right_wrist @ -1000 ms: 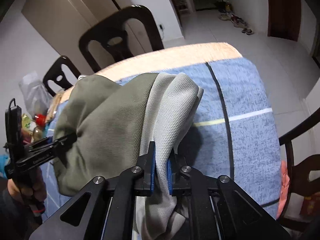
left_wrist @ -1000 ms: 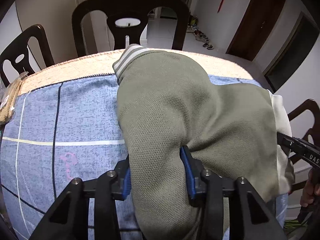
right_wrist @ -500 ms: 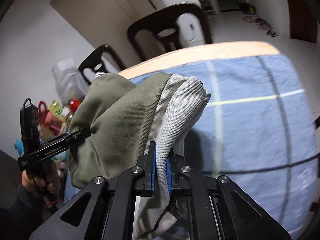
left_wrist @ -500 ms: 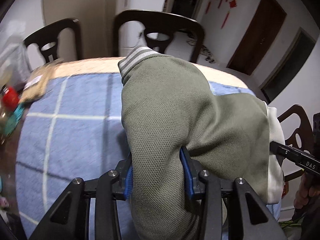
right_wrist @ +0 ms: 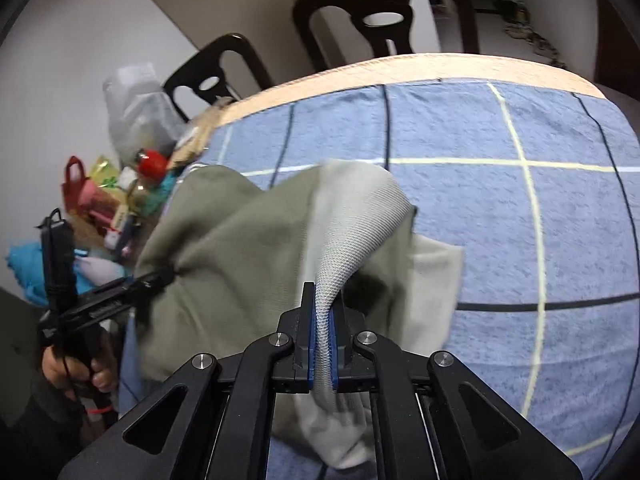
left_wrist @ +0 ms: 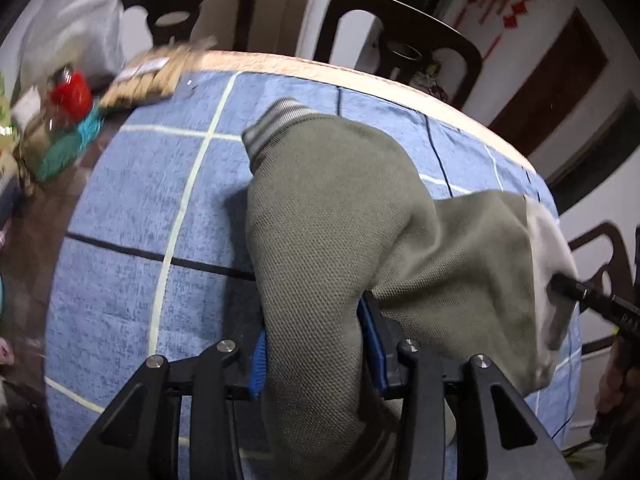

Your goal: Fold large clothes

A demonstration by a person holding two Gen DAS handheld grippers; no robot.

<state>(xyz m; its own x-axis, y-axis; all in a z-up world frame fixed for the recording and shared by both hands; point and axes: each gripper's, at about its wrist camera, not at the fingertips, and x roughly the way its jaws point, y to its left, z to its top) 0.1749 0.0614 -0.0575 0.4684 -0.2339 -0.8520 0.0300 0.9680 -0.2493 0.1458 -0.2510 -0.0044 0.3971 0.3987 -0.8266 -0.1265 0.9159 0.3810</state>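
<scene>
An olive-green mesh garment with a light grey panel and a striped ribbed cuff hangs bunched over the blue checked tablecloth. My left gripper is shut on a thick fold of the green fabric. My right gripper is shut on the grey part. Each gripper shows in the other's view, the right one at the far right of the left wrist view, the left one at the left of the right wrist view.
Dark wooden chairs stand round the far side of the round table. Clutter lies at the table's left: a red-lidded jar, a snack packet, bags and a plastic bag.
Both grippers have swung left over the table with the garment held. The clutter at the left has come into view and the garment hangs lower, closer to the cloth.
</scene>
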